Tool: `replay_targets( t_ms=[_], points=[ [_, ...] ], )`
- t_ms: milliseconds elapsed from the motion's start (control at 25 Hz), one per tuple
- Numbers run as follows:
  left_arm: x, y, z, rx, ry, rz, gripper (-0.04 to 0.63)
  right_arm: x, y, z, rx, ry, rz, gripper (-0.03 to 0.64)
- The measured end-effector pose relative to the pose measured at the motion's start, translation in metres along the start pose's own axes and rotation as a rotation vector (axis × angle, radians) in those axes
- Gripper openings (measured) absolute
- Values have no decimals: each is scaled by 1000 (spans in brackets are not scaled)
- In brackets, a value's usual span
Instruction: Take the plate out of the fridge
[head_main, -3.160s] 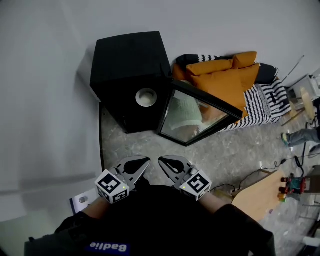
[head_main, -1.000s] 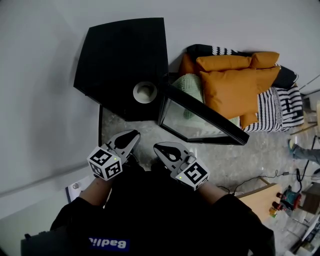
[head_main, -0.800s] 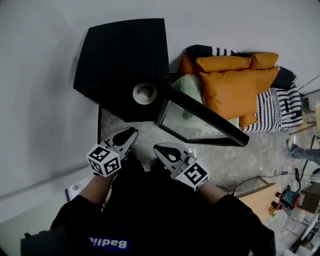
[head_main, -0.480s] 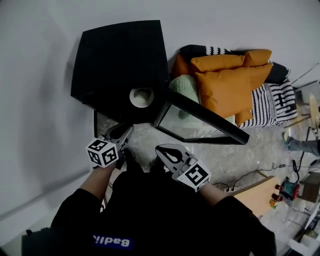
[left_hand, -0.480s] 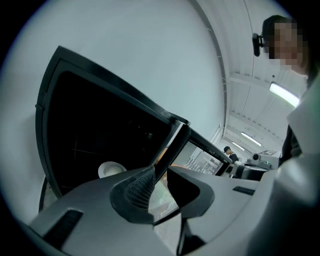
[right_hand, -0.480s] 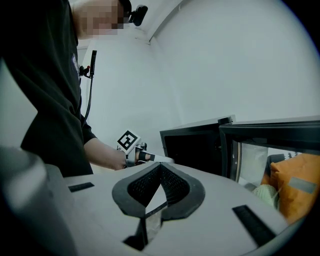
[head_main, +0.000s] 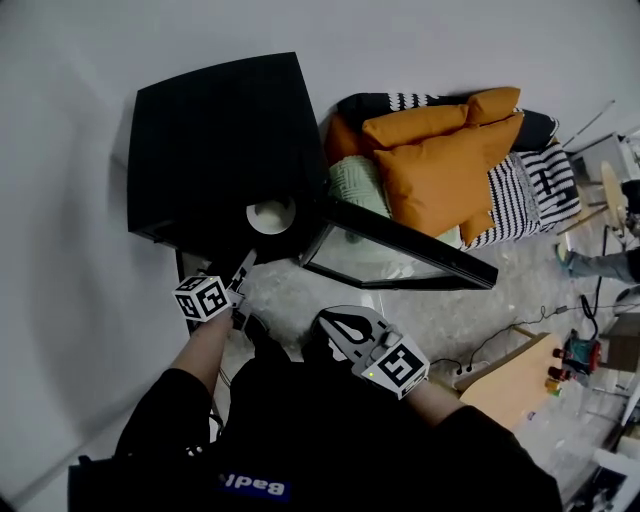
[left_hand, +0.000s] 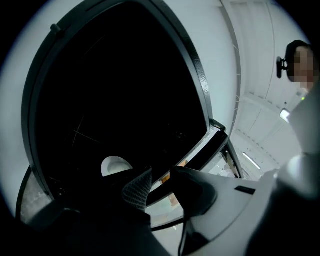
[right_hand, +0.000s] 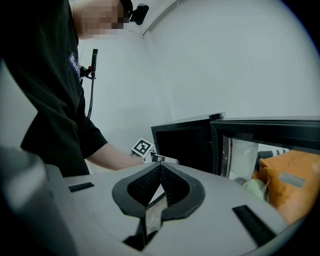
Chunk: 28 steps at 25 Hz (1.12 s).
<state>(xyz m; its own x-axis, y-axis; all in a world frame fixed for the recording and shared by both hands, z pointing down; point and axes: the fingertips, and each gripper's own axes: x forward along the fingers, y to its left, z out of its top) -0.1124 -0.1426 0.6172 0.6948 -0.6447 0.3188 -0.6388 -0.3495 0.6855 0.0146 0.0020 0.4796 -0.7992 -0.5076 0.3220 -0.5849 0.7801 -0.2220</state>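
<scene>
A black mini fridge (head_main: 215, 140) stands on the floor by the wall with its glass door (head_main: 400, 250) swung open to the right. A white plate (head_main: 270, 215) lies inside near the opening. In the left gripper view the plate (left_hand: 116, 165) shows pale in the dark interior, just beyond the jaws. My left gripper (head_main: 243, 265) reaches toward the opening. Its jaws have just been opening, and my left gripper (left_hand: 159, 176) stands open with nothing between the pads. My right gripper (head_main: 345, 328) hangs back in front of my body. In its own view my right gripper (right_hand: 160, 166) is shut and empty.
Orange cushions (head_main: 440, 160) and a green one (head_main: 355, 185) lie on a striped sofa (head_main: 525, 190) right behind the open door. A wooden table (head_main: 510, 375) and floor cables (head_main: 500, 350) are at the right. The white wall (head_main: 70, 200) runs close along the fridge's left side.
My left gripper moved forward and down to the fridge opening, rolled, and its jaws parted. The right gripper stayed about where it was. The head view shifted slightly.
</scene>
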Motion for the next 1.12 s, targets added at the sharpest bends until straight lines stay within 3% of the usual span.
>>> replay_targets(
  t_ms=[400,800,1120],
  points=[
    [30,46,-7,-25,5,81,101,-1,-2,-2,-36,41,-10,9],
    [49,96,-16,-124,-39,150,101,-3,-10,-18,-30,64,-27,8],
    [66,134,-15,-181,-24,218,101,-2,-13,-29,-24,79,-25,9]
  ],
)
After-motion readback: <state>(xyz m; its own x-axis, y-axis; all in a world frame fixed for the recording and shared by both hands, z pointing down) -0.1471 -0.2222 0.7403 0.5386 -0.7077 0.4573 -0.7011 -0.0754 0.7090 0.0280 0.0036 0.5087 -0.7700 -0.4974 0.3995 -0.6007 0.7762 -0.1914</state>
